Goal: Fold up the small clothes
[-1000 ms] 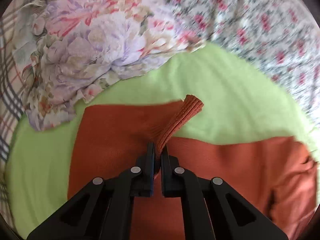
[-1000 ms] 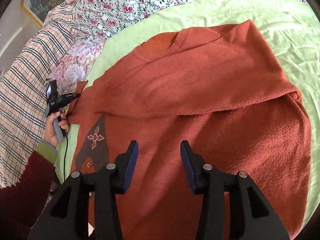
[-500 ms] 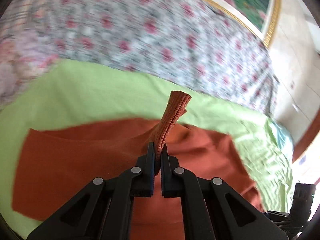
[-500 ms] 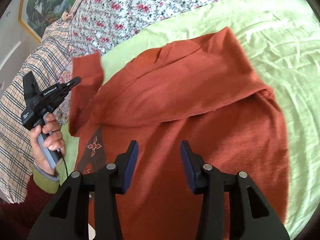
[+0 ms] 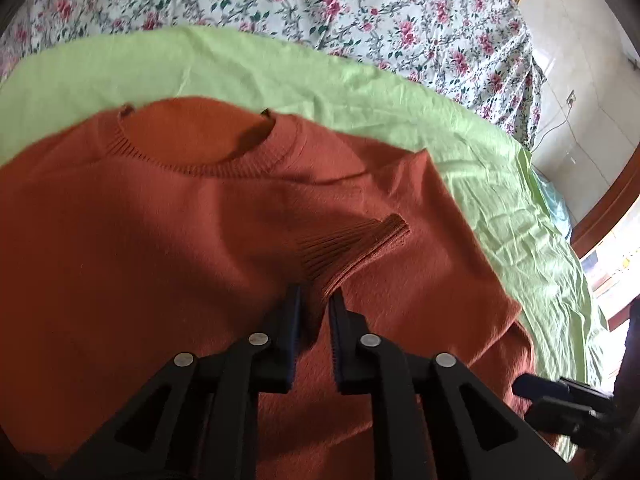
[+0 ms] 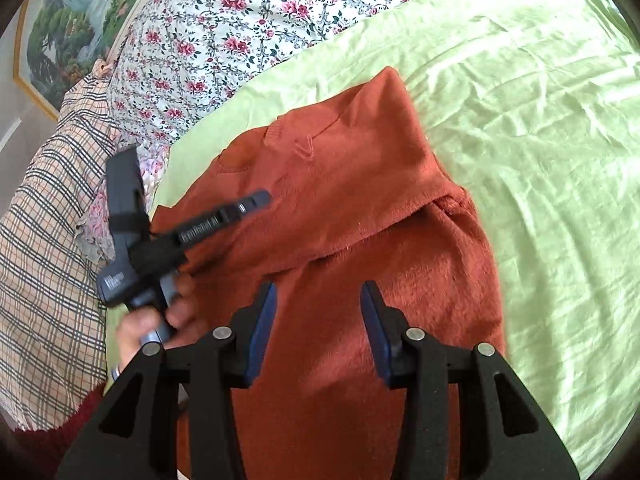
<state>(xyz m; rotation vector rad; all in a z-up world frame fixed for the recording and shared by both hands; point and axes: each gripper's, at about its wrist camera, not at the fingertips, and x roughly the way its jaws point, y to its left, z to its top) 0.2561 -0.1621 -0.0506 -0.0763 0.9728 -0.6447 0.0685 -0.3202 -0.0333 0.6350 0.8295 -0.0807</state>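
A rust-orange sweater (image 5: 160,220) lies on a light green sheet (image 5: 280,64), neckline at the far side. One sleeve is folded across the body, and its ribbed cuff (image 5: 360,244) rests flat on the chest. My left gripper (image 5: 316,296) is just behind the cuff. Its jaws are opening, a narrow gap shows, and sleeve fabric lies loosely between them. In the right wrist view the left gripper (image 6: 256,200) hovers over the sweater (image 6: 360,200), held by a hand (image 6: 160,320). My right gripper (image 6: 318,292) stands open above the sweater's lower body with nothing between its fingers.
A floral bedcover (image 6: 240,32) lies beyond the green sheet (image 6: 540,120). A plaid cloth (image 6: 44,240) lies at the left, and a framed painting (image 6: 72,20) hangs behind it. Bare green sheet spreads to the right of the sweater. The right gripper (image 5: 532,390) shows at the left view's lower right.
The left gripper carried the sleeve from the left side across the sweater's body and lowered it. The cuff, upright in its jaws before, now lies flat, and the jaws have parted slightly. The right gripper drifted a little.
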